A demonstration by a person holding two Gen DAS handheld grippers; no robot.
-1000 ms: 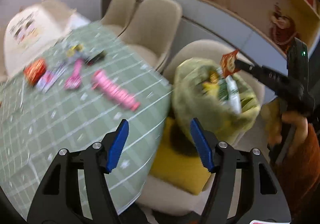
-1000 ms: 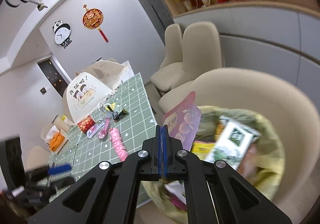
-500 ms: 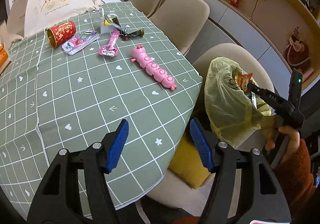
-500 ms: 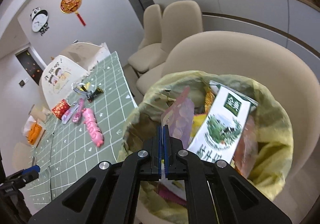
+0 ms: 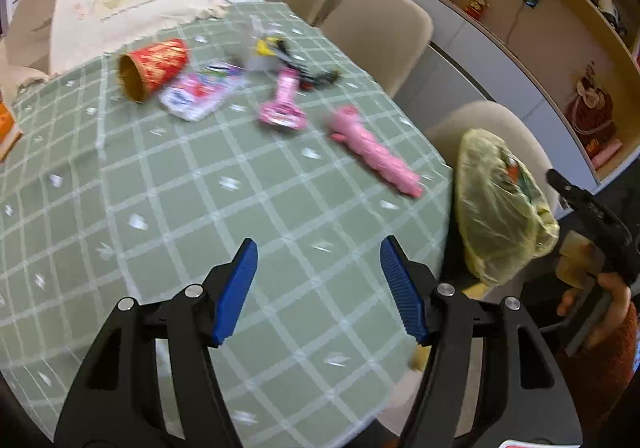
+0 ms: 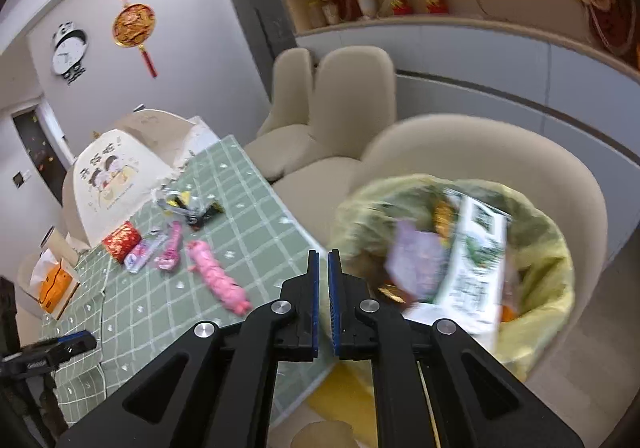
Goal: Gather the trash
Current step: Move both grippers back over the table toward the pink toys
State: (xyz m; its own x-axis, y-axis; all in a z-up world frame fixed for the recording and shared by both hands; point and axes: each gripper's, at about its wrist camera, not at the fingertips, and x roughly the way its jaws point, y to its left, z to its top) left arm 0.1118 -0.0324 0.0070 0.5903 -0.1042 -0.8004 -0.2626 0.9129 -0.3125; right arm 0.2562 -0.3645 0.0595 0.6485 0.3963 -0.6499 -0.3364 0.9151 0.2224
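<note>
Yellow bag: the trash bag (image 6: 532,280) sits on the beige chair (image 6: 560,167) just off the table's right edge, mouth up, already holding a purple wrapper (image 6: 416,260) and a green-and-white carton (image 6: 476,260).
Right gripper: my right gripper (image 6: 323,272) hangs beside the bag's rim with its jaws just parting, and nothing is between the pads.
Left gripper: my left gripper (image 5: 318,280) is wide open and empty over the near edge of the table (image 5: 120,207).
Remaining trash: the pink pig-shaped pack (image 5: 374,149) lies nearest, towards the right edge; the pink wrapper (image 5: 282,105), white packet (image 5: 200,93) and red cup (image 5: 154,67) cluster towards the far edge.
Doing it well: I would take the pig pack next with the left, jaws square across its narrow width, pressing down to the cloth before closing.
Risk: pinching the tablecloth along with it.
</note>
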